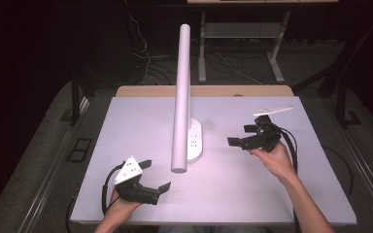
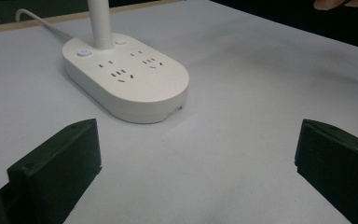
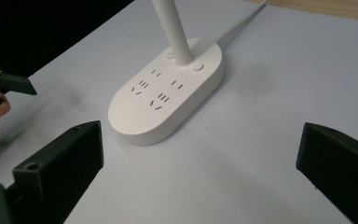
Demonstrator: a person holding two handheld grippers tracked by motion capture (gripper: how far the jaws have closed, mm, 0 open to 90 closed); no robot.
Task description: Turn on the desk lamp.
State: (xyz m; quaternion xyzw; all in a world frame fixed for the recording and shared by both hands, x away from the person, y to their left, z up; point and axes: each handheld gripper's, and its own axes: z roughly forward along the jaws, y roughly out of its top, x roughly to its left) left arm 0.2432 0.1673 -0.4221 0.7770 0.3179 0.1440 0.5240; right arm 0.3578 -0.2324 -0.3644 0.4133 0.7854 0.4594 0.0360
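A white lamp base with several sockets point(image 1: 194, 141) sits mid-table, and a long white lamp tube point(image 1: 182, 97) rises from it toward the camera. My left gripper point(image 1: 156, 175) is held low at the front left, open and holding nothing, pointing at the base point(image 2: 126, 77). My right gripper point(image 1: 241, 135) is held to the right of the base, also open and holding nothing, facing the socket side point(image 3: 168, 95). In each gripper view the two black jaws stand far apart with bare table between them. The left gripper's jaw tip point(image 3: 7, 84) shows at the far left of the right gripper view.
The white table top point(image 1: 233, 194) has a wooden strip point(image 1: 213, 91) along its back edge. A thin white stick point(image 1: 273, 111) lies at the back right, just beyond my right gripper. The lamp's white cord point(image 3: 244, 21) runs off toward the back. Cables lie on the floor beyond the table.
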